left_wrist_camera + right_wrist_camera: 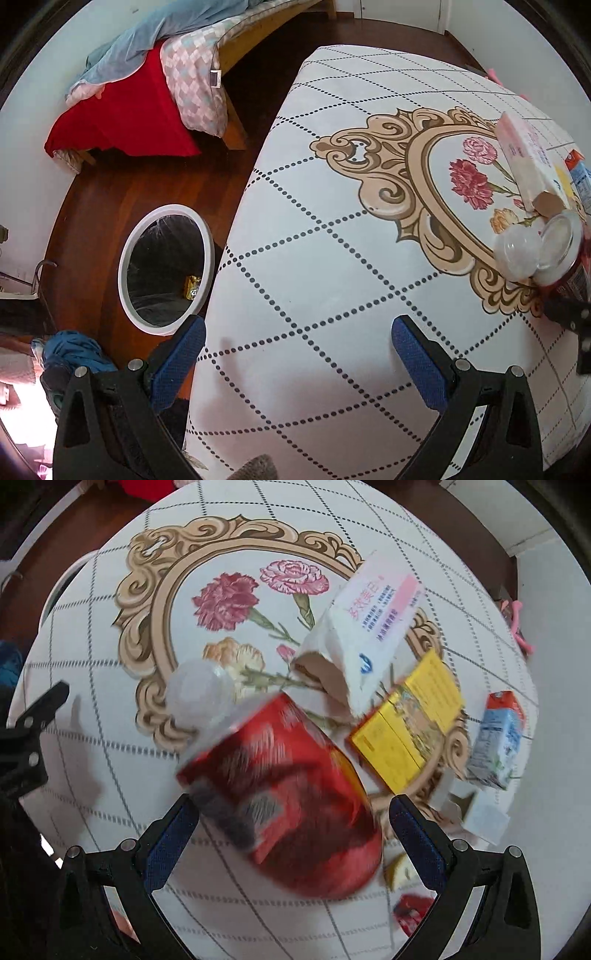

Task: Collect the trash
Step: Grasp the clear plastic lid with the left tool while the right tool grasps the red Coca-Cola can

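A red paper cup [291,805] with a clear dome lid [199,698] lies tilted and blurred on the flowered tablecloth [110,775]. My right gripper [295,834] is open, and the cup's body sits between its blue pads, which do not press on it. The same cup [570,266] shows at the right edge of the left wrist view. My left gripper [295,354] is open with nothing in it, over the table's left side. A white-rimmed bin [166,273] with a black bag stands on the floor beside the table, a yellow wrapper [192,287] inside it.
Beyond the cup lie a torn white and pink carton [373,627], a yellow box [410,723], a blue and white drink carton [498,738], a small white box [480,816] and a red wrapper [413,912]. A bed [147,92] stands across the wooden floor.
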A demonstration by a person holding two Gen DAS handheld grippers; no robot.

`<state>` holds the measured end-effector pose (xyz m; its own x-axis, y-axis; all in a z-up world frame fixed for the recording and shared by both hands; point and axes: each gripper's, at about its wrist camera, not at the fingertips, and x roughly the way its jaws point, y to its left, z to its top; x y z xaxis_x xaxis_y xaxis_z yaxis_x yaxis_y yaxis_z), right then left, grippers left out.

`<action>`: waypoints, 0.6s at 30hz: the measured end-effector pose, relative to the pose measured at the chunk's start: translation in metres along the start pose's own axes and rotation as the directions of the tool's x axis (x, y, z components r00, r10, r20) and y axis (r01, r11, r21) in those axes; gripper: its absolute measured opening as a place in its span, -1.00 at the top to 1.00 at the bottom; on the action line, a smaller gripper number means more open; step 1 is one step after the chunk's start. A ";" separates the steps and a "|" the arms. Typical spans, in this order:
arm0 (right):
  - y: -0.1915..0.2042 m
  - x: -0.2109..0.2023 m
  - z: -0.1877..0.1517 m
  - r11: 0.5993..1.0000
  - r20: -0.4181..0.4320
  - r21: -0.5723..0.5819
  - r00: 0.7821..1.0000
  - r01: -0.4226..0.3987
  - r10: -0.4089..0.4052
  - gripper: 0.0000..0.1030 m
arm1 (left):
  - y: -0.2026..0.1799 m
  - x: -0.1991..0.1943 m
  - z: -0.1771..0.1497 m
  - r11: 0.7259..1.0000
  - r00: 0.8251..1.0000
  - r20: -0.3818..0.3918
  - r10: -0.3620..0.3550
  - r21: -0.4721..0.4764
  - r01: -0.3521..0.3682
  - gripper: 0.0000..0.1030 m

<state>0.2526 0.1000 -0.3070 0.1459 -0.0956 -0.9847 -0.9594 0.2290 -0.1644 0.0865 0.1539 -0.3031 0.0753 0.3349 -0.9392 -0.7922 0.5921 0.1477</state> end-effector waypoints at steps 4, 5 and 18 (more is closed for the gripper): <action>-0.021 0.000 -0.011 0.983 0.042 0.165 0.996 -0.078 0.072 -0.84 | -0.006 -0.001 0.004 0.999 1.000 0.015 -0.020 0.029 0.020 -1.00; -0.027 -0.001 -0.014 0.973 0.051 0.211 0.995 -0.093 0.084 -0.84 | -0.011 -0.003 0.006 0.998 0.999 0.025 -0.038 0.046 0.036 -1.00; -0.131 0.015 -0.106 0.654 0.149 0.712 0.965 -0.255 0.214 -0.83 | -0.108 -0.011 0.038 0.899 0.939 0.013 -0.344 0.293 0.325 -0.98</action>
<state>0.3546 -0.0337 -0.2941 -0.0285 0.1014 -0.9944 -0.4927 0.8642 0.1023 0.1939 0.1142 -0.2969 0.3511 0.1206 -0.9286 -0.5101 0.8562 -0.0817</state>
